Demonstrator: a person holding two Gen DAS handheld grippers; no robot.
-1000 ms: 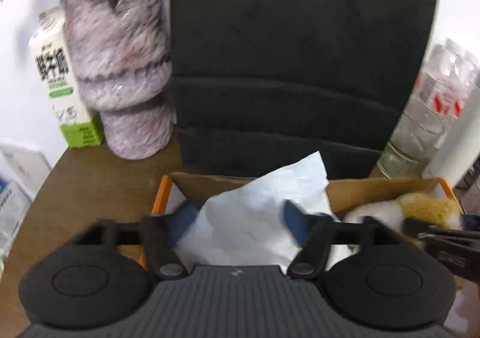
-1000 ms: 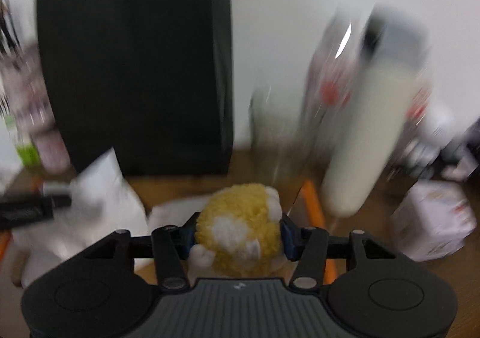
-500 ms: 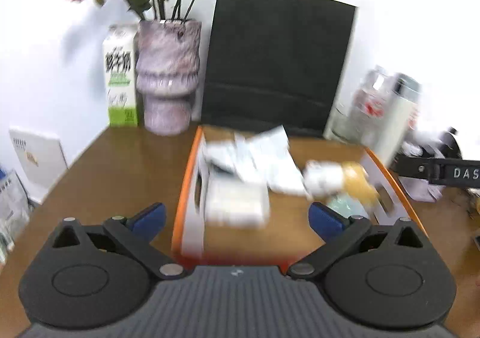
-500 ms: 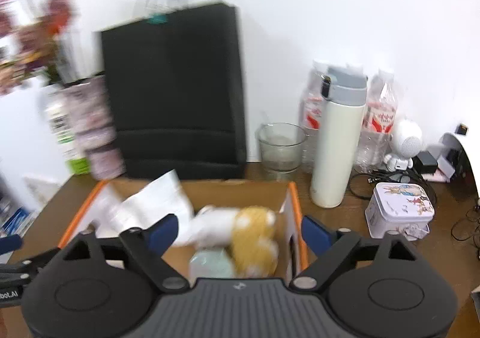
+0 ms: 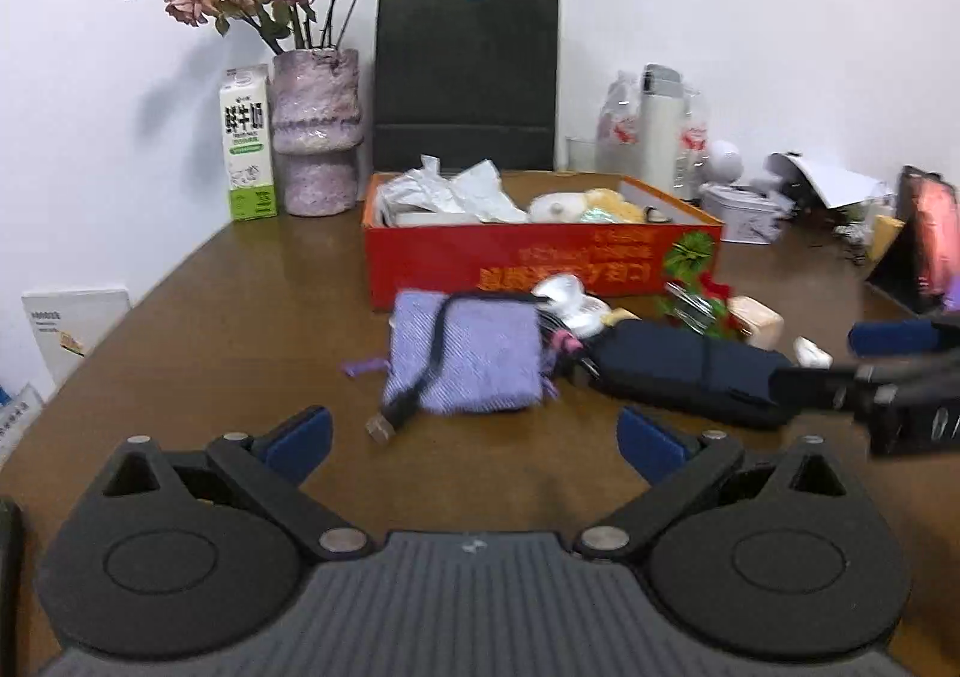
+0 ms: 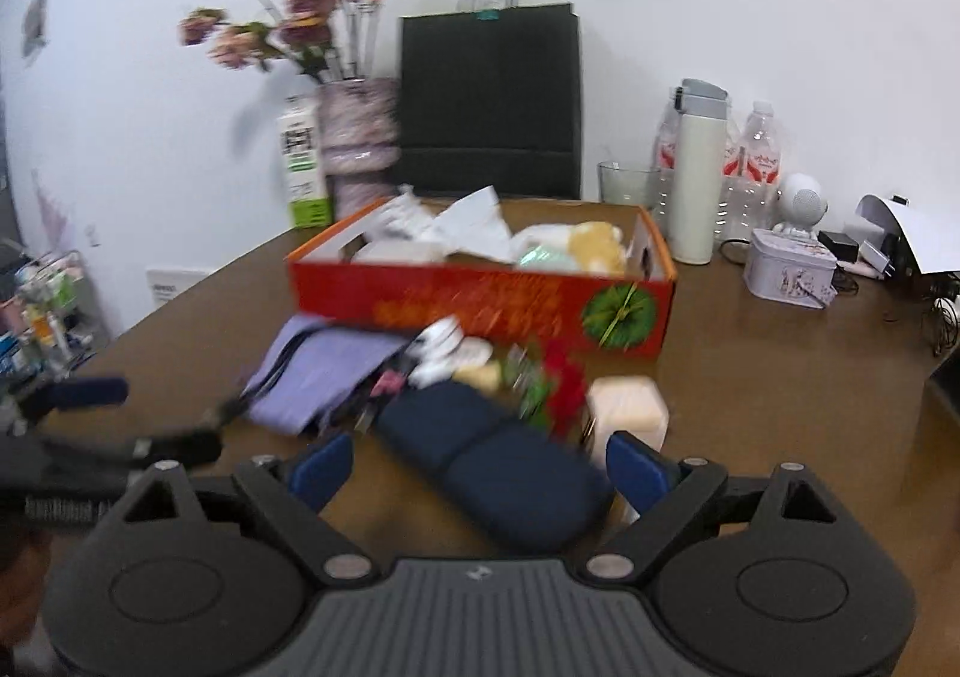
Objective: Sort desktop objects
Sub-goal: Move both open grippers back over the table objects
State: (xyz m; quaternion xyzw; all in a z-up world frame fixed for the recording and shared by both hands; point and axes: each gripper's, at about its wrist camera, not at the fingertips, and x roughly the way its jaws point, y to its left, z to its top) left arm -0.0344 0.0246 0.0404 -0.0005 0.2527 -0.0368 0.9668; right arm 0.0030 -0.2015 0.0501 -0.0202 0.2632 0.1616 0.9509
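Observation:
A red box stands mid-table with crumpled white paper and a yellow-and-white plush toy inside. In front of it lie a purple pouch, a navy case, a cream block and small red, green and white bits. My left gripper is open and empty, just short of the pouch. My right gripper is open over the near end of the navy case, its pads clear of it.
Along the back wall stand a black paper bag, a purple vase of dried roses and a milk carton. At the back right are a white thermos, a glass, water bottles and a tin.
The left gripper let go of the white paper and the right let go of the plush toy inside the box. Both opened wide and pulled back to the near side of the table.

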